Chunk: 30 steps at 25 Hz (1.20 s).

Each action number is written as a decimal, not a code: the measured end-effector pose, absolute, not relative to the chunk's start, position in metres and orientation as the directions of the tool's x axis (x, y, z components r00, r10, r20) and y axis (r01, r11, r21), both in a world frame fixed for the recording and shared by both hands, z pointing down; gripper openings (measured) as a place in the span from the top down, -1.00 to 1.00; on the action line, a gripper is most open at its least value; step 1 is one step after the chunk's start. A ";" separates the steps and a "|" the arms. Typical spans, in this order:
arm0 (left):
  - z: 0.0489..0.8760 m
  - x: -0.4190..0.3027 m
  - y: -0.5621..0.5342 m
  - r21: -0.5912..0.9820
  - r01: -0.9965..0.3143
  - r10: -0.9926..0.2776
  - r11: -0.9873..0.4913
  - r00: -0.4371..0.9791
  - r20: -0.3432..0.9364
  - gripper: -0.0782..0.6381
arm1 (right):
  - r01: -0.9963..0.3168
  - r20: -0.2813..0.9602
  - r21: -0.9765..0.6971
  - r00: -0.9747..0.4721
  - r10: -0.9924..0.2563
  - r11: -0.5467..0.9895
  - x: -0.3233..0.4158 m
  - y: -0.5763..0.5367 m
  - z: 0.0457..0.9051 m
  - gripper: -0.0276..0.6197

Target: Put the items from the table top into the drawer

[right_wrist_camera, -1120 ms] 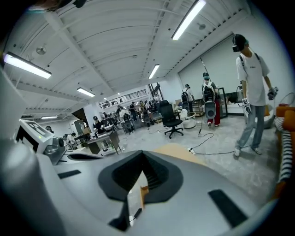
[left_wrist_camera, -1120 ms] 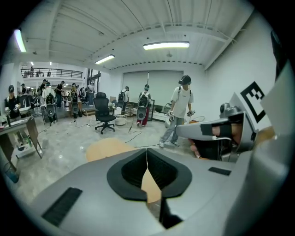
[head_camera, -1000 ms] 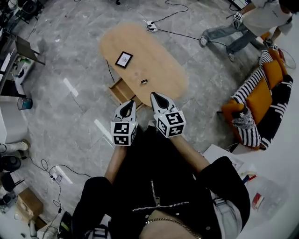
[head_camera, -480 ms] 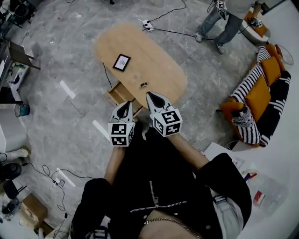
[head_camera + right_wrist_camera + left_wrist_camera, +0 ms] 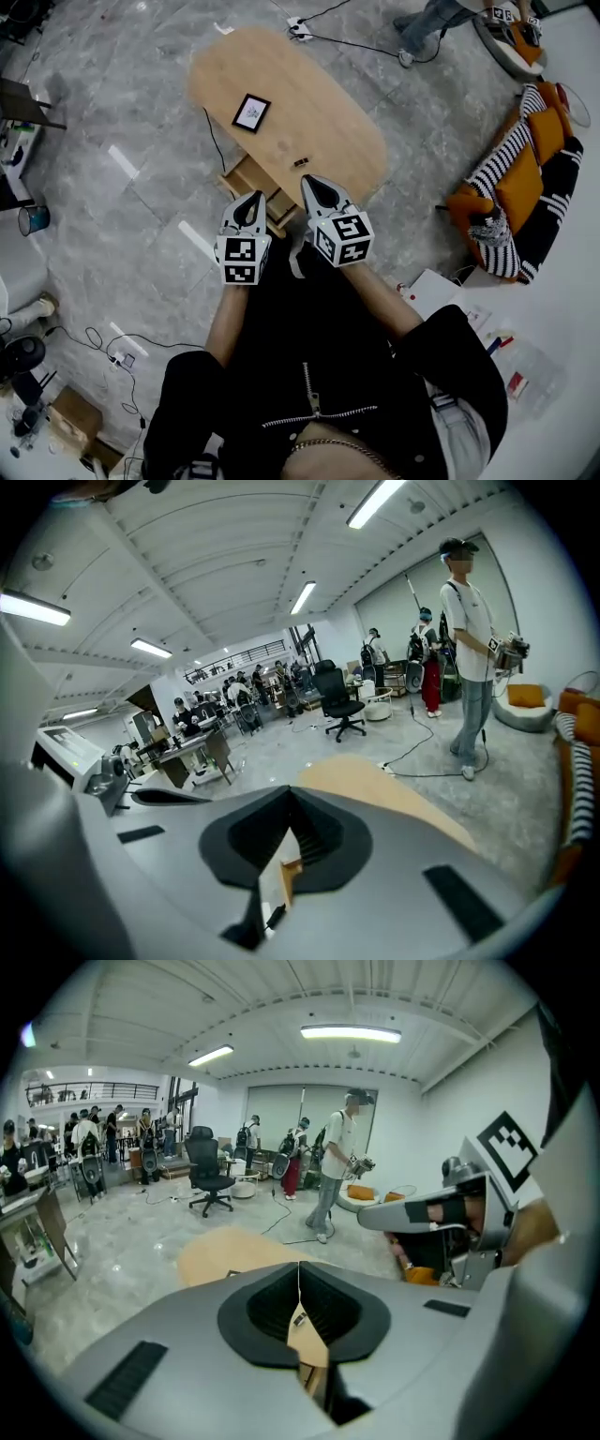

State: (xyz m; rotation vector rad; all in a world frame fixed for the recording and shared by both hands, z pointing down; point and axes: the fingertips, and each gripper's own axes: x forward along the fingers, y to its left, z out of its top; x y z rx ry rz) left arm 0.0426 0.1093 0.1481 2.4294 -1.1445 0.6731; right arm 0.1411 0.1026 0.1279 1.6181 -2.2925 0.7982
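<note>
1. The left gripper (image 5: 251, 201) has its jaws pressed together with nothing between them. It points toward the near edge of the table (image 5: 337, 122).
2. The right gripper (image 5: 313, 184) is likewise closed and empty. Its tip sits at the table's near rim; whether it touches the wood cannot be told.
3. The drawer (image 5: 246, 180) appears pulled out below that near edge, just ahead of the left gripper.
4. The small item (image 5: 301, 162) lies on the table top, just beyond the right gripper's tip.
5. The framed item (image 5: 251, 112) lies flat farther in, well apart from the small item.
6. Progress, as judged: the task stands at its start. The drawer seems open, both items remain on top, and neither is gripped. Two pick-ups and two placements are left.
7. Hidden or unclear: the drawer's inside is partly covered by the left gripper and the table edge, so its contents cannot be read. The small item is too small to identify. In both gripper views the gripper's own body covers most of the table.
</note>
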 end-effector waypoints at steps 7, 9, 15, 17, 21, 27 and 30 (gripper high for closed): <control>0.192 0.016 0.074 0.174 -0.760 -0.543 -0.626 0.585 0.602 0.74 | -0.941 0.545 -0.300 -0.306 -0.781 0.159 0.128 0.067 0.167 0.89; 0.203 0.011 0.067 0.179 -0.753 -0.529 -0.633 0.590 0.609 0.74 | -0.944 0.559 -0.289 -0.300 -0.773 0.157 0.123 0.060 0.178 0.89; 0.245 0.007 0.059 0.199 -0.739 -0.509 -0.644 0.607 0.610 0.74 | -0.947 0.586 -0.281 -0.296 -0.754 0.154 0.121 0.050 0.226 0.89; 0.263 0.010 0.064 0.210 -0.734 -0.497 -0.646 0.613 0.614 0.74 | -0.938 0.599 -0.313 -0.319 -0.735 0.152 0.125 0.056 0.250 0.89; 0.307 0.014 0.039 0.197 -0.742 -0.515 -0.640 0.605 0.608 0.74 | -0.926 0.611 -0.344 -0.344 -0.713 0.153 0.130 0.034 0.311 0.89; 0.367 -0.004 0.015 0.173 -0.787 -0.573 -0.592 0.562 0.596 0.74 | -0.943 0.668 -0.316 -0.303 -0.680 0.109 0.138 0.019 0.383 0.89; 0.389 -0.003 0.003 0.176 -0.787 -0.572 -0.592 0.563 0.596 0.74 | -0.951 0.679 -0.287 -0.285 -0.677 0.112 0.145 0.008 0.412 0.89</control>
